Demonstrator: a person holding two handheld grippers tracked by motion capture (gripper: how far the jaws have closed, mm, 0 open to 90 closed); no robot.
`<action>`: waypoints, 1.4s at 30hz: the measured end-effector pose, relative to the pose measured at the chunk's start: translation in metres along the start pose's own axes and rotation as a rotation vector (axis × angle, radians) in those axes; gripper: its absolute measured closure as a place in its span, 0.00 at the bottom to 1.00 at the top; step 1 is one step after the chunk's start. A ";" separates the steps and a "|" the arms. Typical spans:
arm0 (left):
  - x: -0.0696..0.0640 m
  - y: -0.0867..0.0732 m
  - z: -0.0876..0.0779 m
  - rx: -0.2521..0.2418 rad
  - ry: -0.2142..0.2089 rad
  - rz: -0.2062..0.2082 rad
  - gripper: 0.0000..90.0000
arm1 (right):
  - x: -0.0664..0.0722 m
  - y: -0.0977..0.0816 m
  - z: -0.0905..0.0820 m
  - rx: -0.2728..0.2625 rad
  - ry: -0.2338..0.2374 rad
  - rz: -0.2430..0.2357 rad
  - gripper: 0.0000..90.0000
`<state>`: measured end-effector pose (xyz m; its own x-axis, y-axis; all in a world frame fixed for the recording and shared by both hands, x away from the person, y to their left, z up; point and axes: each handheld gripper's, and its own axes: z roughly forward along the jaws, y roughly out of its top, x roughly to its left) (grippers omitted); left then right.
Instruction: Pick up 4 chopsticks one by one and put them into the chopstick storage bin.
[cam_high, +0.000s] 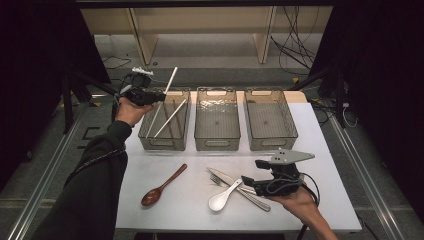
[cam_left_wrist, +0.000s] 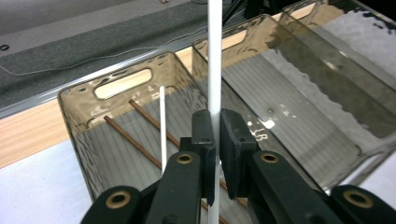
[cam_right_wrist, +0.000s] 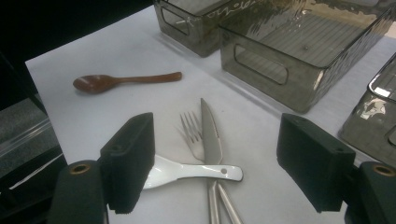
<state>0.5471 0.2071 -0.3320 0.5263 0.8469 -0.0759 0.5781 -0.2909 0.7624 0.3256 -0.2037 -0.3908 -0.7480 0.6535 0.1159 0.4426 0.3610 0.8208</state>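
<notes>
The jaws of the left gripper (cam_left_wrist: 217, 140) are clamped on a white chopstick (cam_left_wrist: 215, 56), which is pinched between the two black pads and stands upright between them in the left gripper view. In the high view the left gripper (cam_high: 159, 95) is held above the left bin (cam_high: 145, 131), and the white chopstick (cam_high: 171, 80) is seen slanting up past the bin's far rim. A second white chopstick (cam_high: 170, 118) is leaned inside that bin, and two thin brown chopsticks (cam_left_wrist: 140, 140) are laid on its ribbed floor.

The jaws of the right gripper (cam_right_wrist: 224, 163) are held wide apart with nothing pinched between them. Beyond them a white spoon (cam_right_wrist: 187, 171), a fork (cam_right_wrist: 194, 135) and a knife (cam_right_wrist: 211, 137) are piled together on the table, the spoon's handle laid across the two metal pieces. A brown wooden spoon (cam_right_wrist: 121, 81) is placed apart from them, nearer the table's left side.

The table (cam_high: 330, 200) is covered in plain white. Three smoky, see-through bins are lined up along its far half: the left one, a middle bin (cam_high: 200, 140) and a right bin (cam_high: 292, 132). Beyond the table a light wooden frame (cam_high: 145, 42) and loose cables (cam_high: 295, 50) are seen on a grey floor, and the surroundings are kept dark.

The held chopstick is plain, smooth, slim and straight.
</notes>
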 end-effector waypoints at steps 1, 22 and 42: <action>0.003 0.000 0.001 -0.002 0.005 -0.001 0.93 | 0.000 0.000 0.000 0.000 0.001 0.001 0.32; 0.014 -0.011 0.023 -0.015 0.041 -0.006 0.93 | -0.001 0.000 0.000 0.005 0.006 0.004 0.32; 0.011 -0.025 0.035 0.027 0.050 0.010 0.92 | 0.000 0.000 0.001 0.005 0.007 0.000 0.32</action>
<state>0.5603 0.2083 -0.3742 0.5003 0.8651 -0.0355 0.5897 -0.3104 0.7456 0.3256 -0.2033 -0.3911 -0.7515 0.6489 0.1194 0.4447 0.3646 0.8181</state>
